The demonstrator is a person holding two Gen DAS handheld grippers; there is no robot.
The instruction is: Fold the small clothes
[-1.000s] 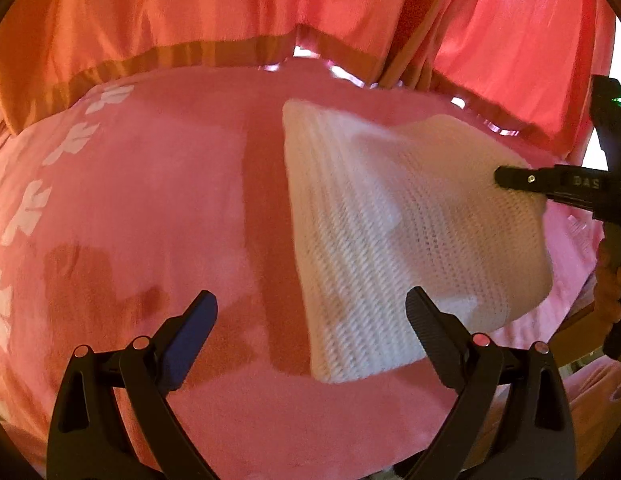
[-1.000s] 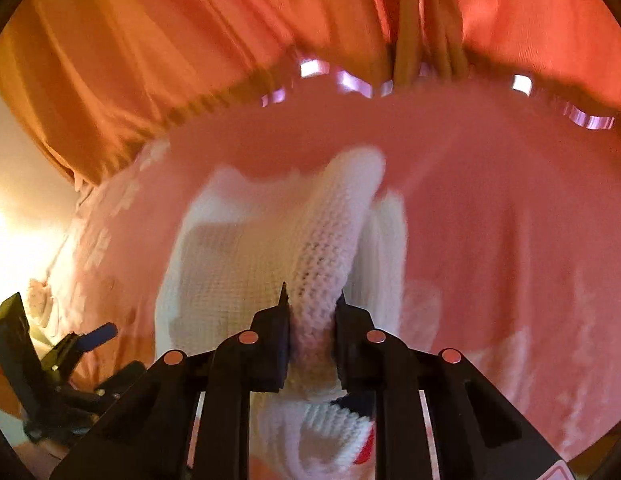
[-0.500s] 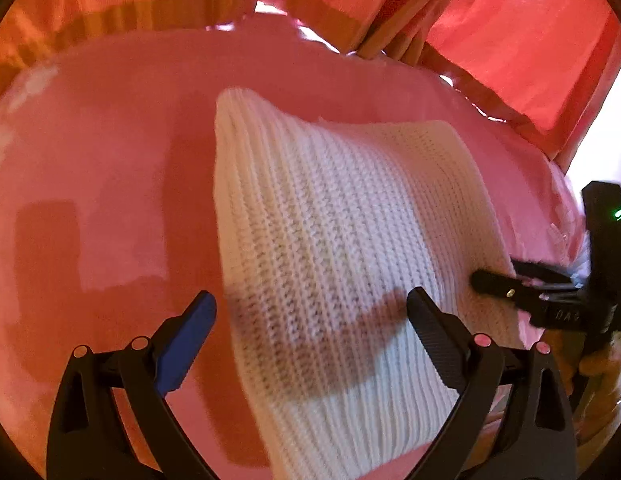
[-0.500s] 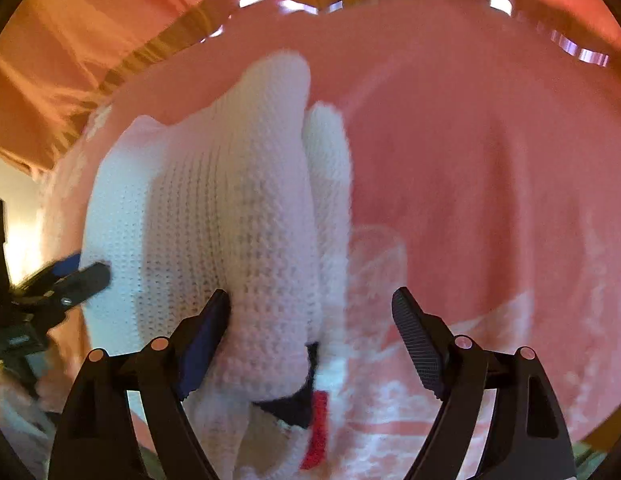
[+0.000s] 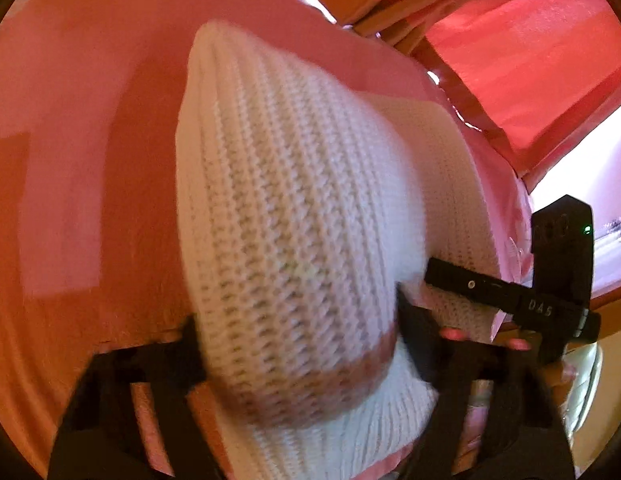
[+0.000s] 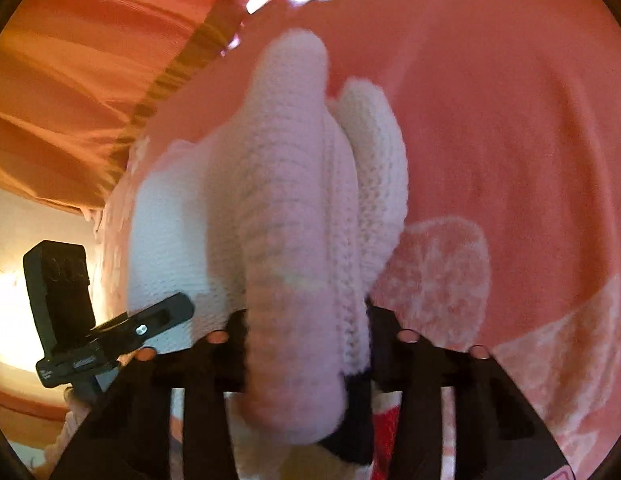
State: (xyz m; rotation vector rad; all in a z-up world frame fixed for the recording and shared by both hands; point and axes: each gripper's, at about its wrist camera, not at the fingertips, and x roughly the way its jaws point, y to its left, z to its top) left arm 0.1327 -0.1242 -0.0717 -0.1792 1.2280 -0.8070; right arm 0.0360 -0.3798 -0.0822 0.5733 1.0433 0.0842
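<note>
the white knit (image 5: 294, 240) lies bunched on a pink blanket (image 5: 70, 160). left gripper (image 5: 298, 344) fingers are closing with a knit fold pressed between them. right gripper (image 6: 306, 344) fingers are closing too, clamped on another raised fold of it

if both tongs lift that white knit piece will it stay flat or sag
The white knit garment will probably sag: it bunches into soft rolls between the closing left tongs and closing right tongs. It looks thick, so likely bulky. Its ribbed texture should grip rather than slip.
</note>
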